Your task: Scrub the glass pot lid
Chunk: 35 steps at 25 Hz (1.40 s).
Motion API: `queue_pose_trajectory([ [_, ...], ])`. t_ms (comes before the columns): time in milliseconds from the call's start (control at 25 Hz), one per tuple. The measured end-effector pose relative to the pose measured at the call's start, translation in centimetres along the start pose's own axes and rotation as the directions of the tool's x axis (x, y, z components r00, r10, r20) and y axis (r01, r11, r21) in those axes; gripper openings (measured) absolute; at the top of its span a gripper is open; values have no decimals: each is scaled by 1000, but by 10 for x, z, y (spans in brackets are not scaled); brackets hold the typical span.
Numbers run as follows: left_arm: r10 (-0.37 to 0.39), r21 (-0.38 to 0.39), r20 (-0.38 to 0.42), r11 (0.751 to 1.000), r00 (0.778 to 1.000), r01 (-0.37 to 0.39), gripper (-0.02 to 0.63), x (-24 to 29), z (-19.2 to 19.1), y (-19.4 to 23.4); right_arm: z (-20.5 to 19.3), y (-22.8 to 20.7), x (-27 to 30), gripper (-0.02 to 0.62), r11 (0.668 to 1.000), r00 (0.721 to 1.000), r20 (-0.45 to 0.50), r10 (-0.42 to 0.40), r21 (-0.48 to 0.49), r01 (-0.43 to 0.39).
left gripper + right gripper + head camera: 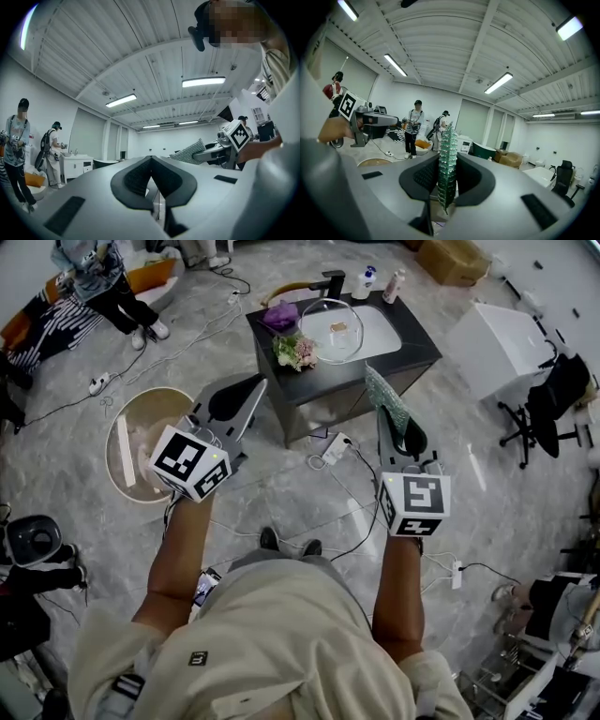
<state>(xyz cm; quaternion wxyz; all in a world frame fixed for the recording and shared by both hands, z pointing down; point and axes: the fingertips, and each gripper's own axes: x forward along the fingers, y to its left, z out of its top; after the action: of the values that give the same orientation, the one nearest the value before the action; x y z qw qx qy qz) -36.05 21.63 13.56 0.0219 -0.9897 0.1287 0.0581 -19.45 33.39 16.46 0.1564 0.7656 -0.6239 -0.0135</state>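
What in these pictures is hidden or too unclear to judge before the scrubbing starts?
- Glass pot lid: head view only, too small to tell if dirty.
- Bottles by the tap: labels too small, head view.
- Green scrub pad in the right gripper: seen edge-on in the right gripper view, faces covered by its pads.

Glass pot lid (pixel 331 329) — clear, round — lies flat, partly over the white sink (pixel 380 329).

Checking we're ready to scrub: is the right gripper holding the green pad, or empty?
Holding it: the right gripper is shut on the green pad, which stands edge-on between its jaws.
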Motion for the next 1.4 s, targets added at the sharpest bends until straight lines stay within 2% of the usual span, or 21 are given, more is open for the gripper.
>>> queue_pose_trajectory([
  [360, -38, -26, 13, 999, 999, 38, 15, 1, -5, 10, 4, 8, -2, 81, 999, 1000, 5, -27, 23, 27],
  [600, -61, -38, 6, 997, 998, 61, 15, 11, -20, 4, 1, -2, -3, 83, 993, 998, 54, -21, 116, 15],
  [760, -49, -33, -18, 998, 999, 49, 15, 26, -28, 11, -4, -17, 17, 83, 989, 998, 62, 0, 147, -9],
  [1000, 13, -26, -41, 1000, 999, -15, 15, 55, -37, 29, -11, -47, 58, 82, 988, 997, 65, 48, 145, -57],
  [1240, 67, -31, -84, 997, 994, -70, 15, 105, -49, 34, -22, -90, 103, 83, 981, 992, 62, 109, 151, -118],
  [1400, 91, -22, -76, 995, 993, -93, 15, 140, -55, 38, -25, -122, 129, 83, 978, 988, 76, 132, 151, -142],
])
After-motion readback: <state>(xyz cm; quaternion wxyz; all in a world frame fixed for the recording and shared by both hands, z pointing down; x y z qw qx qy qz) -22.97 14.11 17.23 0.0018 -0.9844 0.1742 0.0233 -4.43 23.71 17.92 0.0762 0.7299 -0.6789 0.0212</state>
